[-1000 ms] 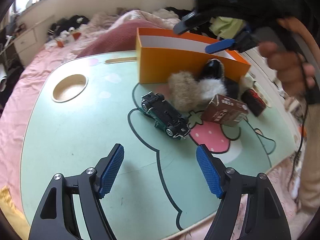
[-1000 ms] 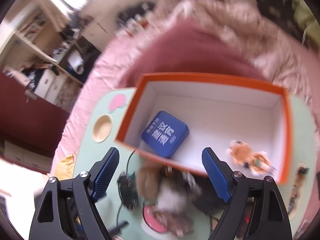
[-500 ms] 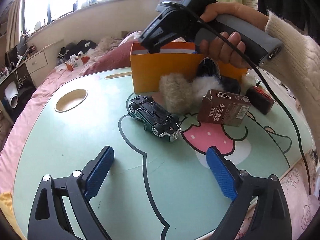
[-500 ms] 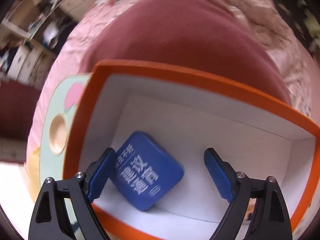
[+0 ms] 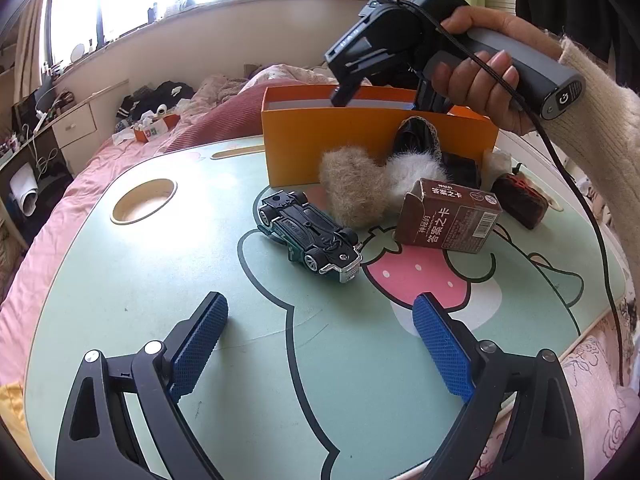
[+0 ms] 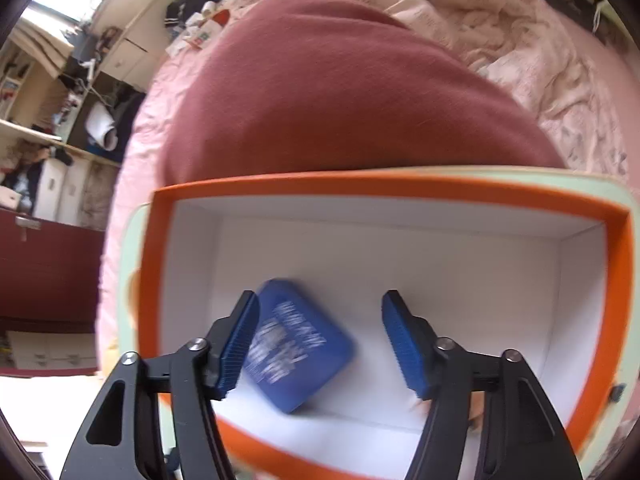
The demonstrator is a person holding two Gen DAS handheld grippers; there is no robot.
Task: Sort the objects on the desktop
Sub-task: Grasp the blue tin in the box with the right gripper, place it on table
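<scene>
An orange box point(image 5: 296, 156) stands at the far side of the green lap table point(image 5: 120, 300). My right gripper point(image 6: 320, 344) is open inside the box point(image 6: 360, 188), its fingers either side of a blue square tin point(image 6: 300, 348) lying on the white floor. In the left wrist view its body point(image 5: 384, 52) dips over the box rim. My left gripper point(image 5: 320, 344) is open and empty above the near table. A toy car point(image 5: 308, 236) lies upside down ahead of it, with a brown carton point(image 5: 448, 220), furry slippers point(image 5: 356, 184) and a dark red object point(image 5: 520, 200).
A round cup recess point(image 5: 144, 200) is in the table's left part. The table sits on a pink bed; a dark red cushion point(image 6: 340, 92) lies behind the box. A small orange-toned item point(image 6: 476, 420) shows in the box's right part, behind my right finger.
My right gripper has lowered into the box and its jaws have narrowed around the blue tin. My left gripper has shifted slightly; the table objects have not moved.
</scene>
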